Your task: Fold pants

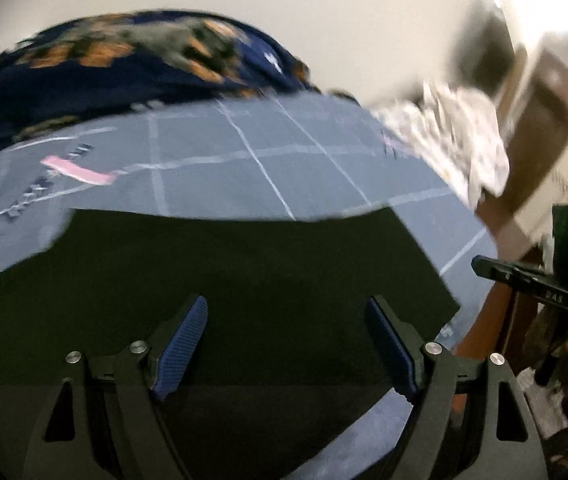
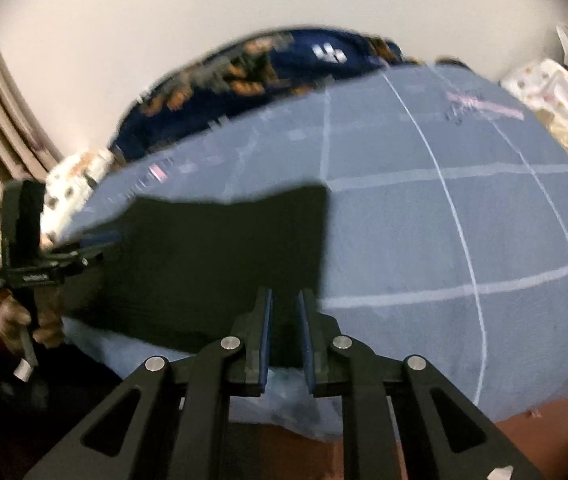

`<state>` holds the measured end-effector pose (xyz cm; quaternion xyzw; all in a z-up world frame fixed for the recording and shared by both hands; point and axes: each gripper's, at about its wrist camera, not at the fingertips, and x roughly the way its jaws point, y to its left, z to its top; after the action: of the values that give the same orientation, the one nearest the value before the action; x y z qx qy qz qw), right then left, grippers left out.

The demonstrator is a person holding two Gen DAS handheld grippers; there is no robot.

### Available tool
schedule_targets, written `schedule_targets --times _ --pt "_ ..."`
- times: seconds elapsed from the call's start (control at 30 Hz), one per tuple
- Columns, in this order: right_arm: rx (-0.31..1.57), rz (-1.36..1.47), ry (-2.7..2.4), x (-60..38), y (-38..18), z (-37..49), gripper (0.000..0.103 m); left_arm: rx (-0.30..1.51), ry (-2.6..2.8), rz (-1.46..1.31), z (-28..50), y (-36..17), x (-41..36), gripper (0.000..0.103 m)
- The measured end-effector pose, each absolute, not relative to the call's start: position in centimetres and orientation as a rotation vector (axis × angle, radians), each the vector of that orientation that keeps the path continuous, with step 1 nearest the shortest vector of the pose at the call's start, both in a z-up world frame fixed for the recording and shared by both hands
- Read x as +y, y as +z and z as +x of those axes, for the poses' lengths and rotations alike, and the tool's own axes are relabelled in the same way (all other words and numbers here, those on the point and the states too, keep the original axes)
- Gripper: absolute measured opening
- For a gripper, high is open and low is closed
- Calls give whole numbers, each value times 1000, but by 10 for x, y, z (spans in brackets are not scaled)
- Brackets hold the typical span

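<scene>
Dark pants [image 1: 223, 272] lie flat on a blue checked bedsheet [image 1: 284, 168]; they also show in the right wrist view [image 2: 211, 264]. My left gripper [image 1: 286, 320] is open wide just above the pants, holding nothing. My right gripper [image 2: 284, 308] is over the pants' near right corner, its jaws narrowly apart, and the dark cloth sits in the gap; I cannot tell if it is pinched. The right gripper [image 1: 524, 280] shows at the right edge of the left wrist view. The left gripper [image 2: 95, 240] shows at the pants' left edge in the right wrist view.
A navy and orange patterned blanket [image 1: 123, 64] is bunched at the far end of the bed, against a white wall. White patterned bedding [image 1: 464, 136] lies at the bed's side. A pink label [image 1: 79, 170] marks the sheet. Brown furniture [image 1: 536, 128] stands beyond the bed.
</scene>
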<state>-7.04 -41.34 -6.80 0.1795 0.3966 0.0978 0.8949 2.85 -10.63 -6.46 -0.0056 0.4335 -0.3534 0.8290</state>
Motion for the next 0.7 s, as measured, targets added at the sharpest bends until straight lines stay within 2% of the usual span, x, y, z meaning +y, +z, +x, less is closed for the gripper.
schedule_targets --times 0.13,0.27,0.37,0.53,0.7 --pt "798 448 306 -386 -49 -49 29 913 -682 -76 31 -44 -44 81" --pt "801 518 428 -343 -46 -29 35 950 -561 -101 34 -40 41 81" --pt "826 555 497 -314 -53 -20 37 971 -448 -126 42 -41 118 81" --pt "908 556 581 -260 -73 -10 39 1082 -379 -412 50 -71 241 80" --pt "984 519 620 -222 -87 -9 42 1105 -406 -546 37 -100 282 72"
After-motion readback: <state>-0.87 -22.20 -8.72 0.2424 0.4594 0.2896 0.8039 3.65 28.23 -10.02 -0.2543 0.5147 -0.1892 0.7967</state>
